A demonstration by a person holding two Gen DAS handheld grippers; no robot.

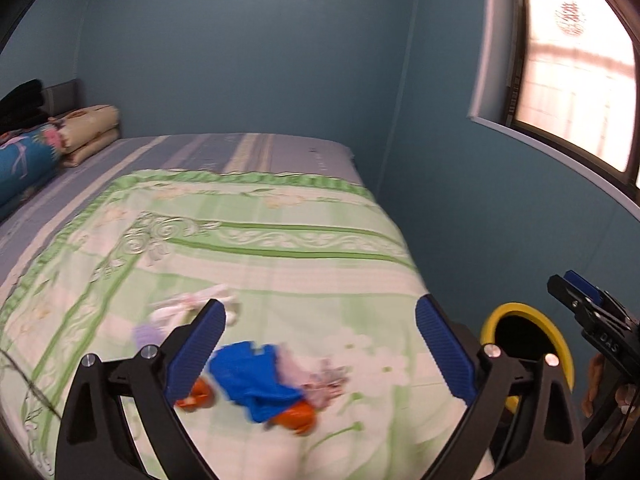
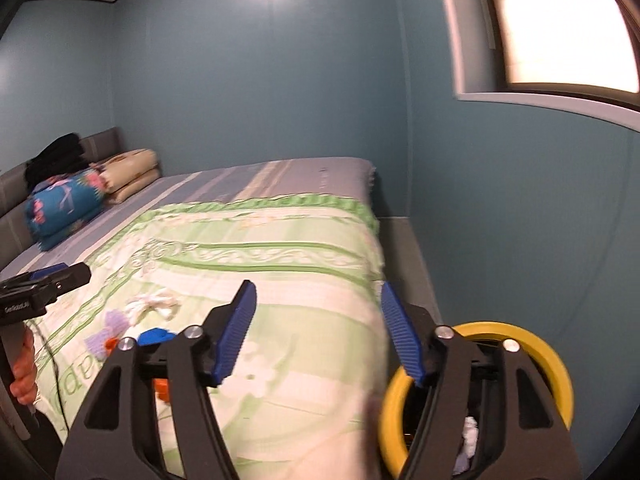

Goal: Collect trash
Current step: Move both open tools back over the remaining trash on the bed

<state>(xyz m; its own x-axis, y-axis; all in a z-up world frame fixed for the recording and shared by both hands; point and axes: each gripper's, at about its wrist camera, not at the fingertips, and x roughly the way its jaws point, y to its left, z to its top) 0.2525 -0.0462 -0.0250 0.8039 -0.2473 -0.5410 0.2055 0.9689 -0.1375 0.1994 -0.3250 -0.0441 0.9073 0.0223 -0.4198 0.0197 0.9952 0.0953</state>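
Bed [image 1: 280, 160] sits in the corner of blue walls; its right edge drops to a narrow strip of floor beside the wall under the window [image 1: 576, 76]. Green floral blanket [image 1: 260, 264] covers the near half, with bare blanket all around the trash. Folded bedding [image 2: 68, 204] is stacked at the headboard, well apart.

Yellow-rimmed bin [image 2: 556, 364] stands on the floor just beside the bed's right edge; white crumpled scraps [image 2: 470, 436] are visible inside (the rest of the interior is dark).

Trash on the blanket: blue wrapper [image 1: 256, 380] with orange pieces [image 1: 296, 416] touching it, white tissue [image 2: 154, 304] and a pale purple scrap [image 2: 106, 336] near them (blurred in left view).

Left gripper [image 1: 320, 352] hovers over the blue wrapper, jaws spread wide, nothing held. Right gripper [image 2: 316, 332] is over the bed's right edge next to the bin, jaws apart, empty.
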